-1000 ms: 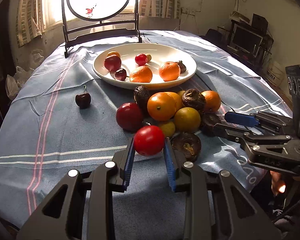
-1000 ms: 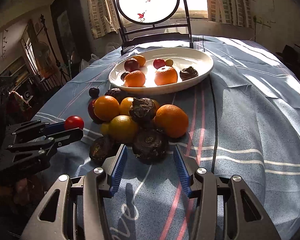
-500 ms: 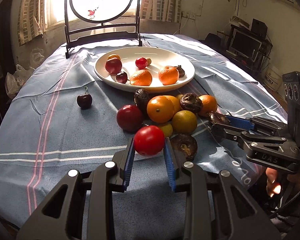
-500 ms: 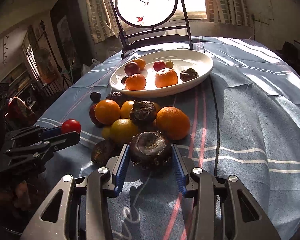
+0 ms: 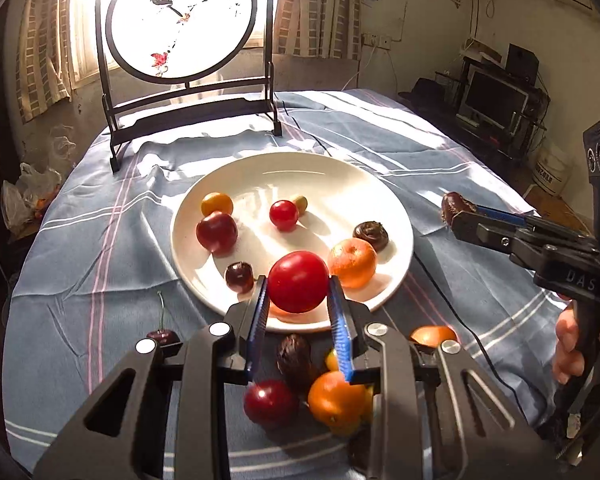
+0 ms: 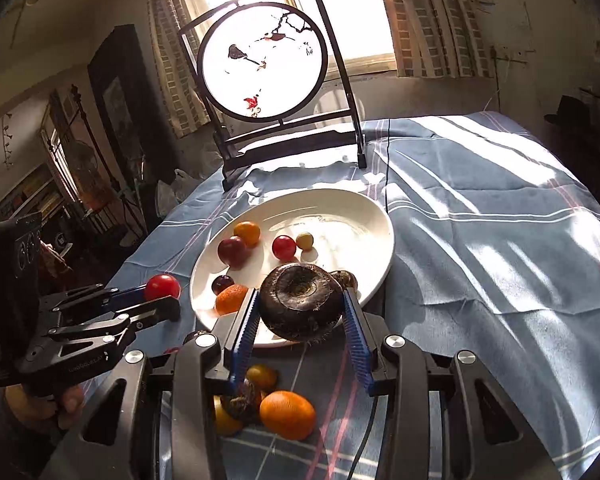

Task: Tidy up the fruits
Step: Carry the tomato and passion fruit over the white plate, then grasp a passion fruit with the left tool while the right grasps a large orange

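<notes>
Left gripper (image 5: 299,308): lower middle of the left wrist view, angled down toward the plate; blue pads clamped on the red tomato (image 5: 298,281), held above the plate's near rim.
Same gripper, right wrist view (image 6: 156,294): at left edge, pointing right, tomato (image 6: 162,287) at its tip just left of the plate; fingers of a hand (image 6: 70,402) wrapped on the grip below.
Right gripper (image 6: 300,312): lower middle of the right wrist view, tilted down; pads pressed on both sides of a dark brown water chestnut (image 6: 300,302), raised over the plate's near edge.
Same gripper, left wrist view (image 5: 466,216): entering from the right edge, chestnut (image 5: 454,206) at its tip — right of the plate, above the cloth.
White plate (image 5: 396,216): centre of the striped blue tablecloth (image 5: 72,264); holding an orange (image 5: 352,262), a dark plum (image 5: 217,232), a small cherry tomato (image 5: 284,215), a cherry (image 5: 240,276), another chestnut (image 5: 371,235).
Loose fruit: behind the left fingers at the bottom — a red plum (image 5: 270,402), an orange (image 5: 334,400); a stemmed cherry (image 5: 162,334) at lower left, partly hidden.
In the way: gripper frames covering most of the loose pile in both views.
Background: round painted screen on a black stand (image 5: 180,20) at upper left, against the bright window.
</notes>
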